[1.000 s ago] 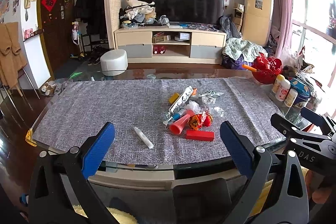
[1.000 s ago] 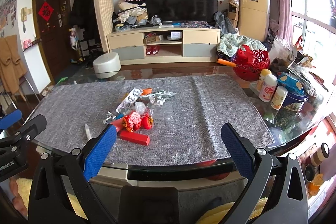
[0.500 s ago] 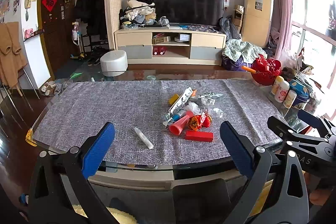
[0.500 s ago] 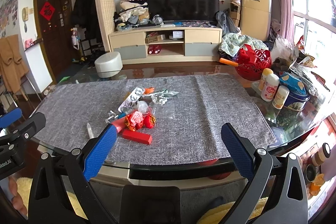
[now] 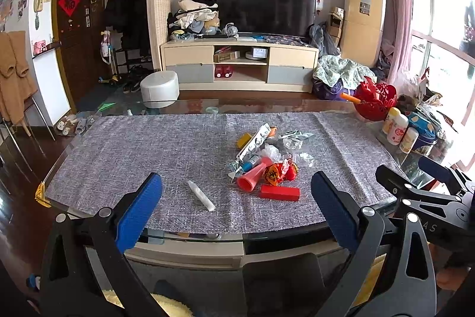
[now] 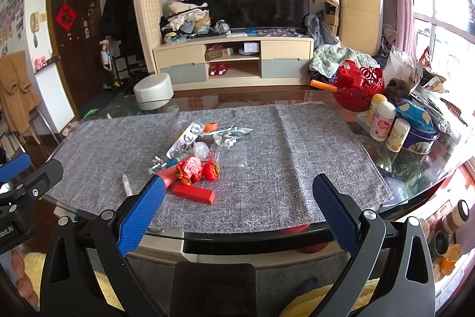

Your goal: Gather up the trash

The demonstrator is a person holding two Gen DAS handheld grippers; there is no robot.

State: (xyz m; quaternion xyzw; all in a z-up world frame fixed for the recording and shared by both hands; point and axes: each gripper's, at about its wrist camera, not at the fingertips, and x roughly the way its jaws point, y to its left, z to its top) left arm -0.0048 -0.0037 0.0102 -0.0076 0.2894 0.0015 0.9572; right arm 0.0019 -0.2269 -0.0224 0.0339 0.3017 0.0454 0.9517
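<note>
A pile of trash (image 5: 267, 159) lies on the grey table mat (image 5: 148, 150): a red box (image 5: 279, 192), a pink cone (image 5: 253, 177), red-and-gold wrappers (image 5: 279, 171), a blister pack (image 5: 255, 140) and clear plastic scraps. A white tube (image 5: 202, 195) lies apart to its left. The pile also shows in the right wrist view (image 6: 196, 159). My left gripper (image 5: 237, 213) is open and empty, near the table's front edge. My right gripper (image 6: 237, 216) is open and empty, at the front edge right of the pile.
A red basket (image 6: 359, 85), bottles (image 6: 383, 124) and a blue tin (image 6: 421, 138) crowd the table's right end. The glass table edge (image 5: 207, 236) runs just ahead of both grippers. A TV cabinet (image 5: 240, 64) and a white stool (image 5: 160, 88) stand beyond the table.
Both grippers have drifted slightly toward the table; the trash sits a little nearer in both views. Nothing was taken hold of.
</note>
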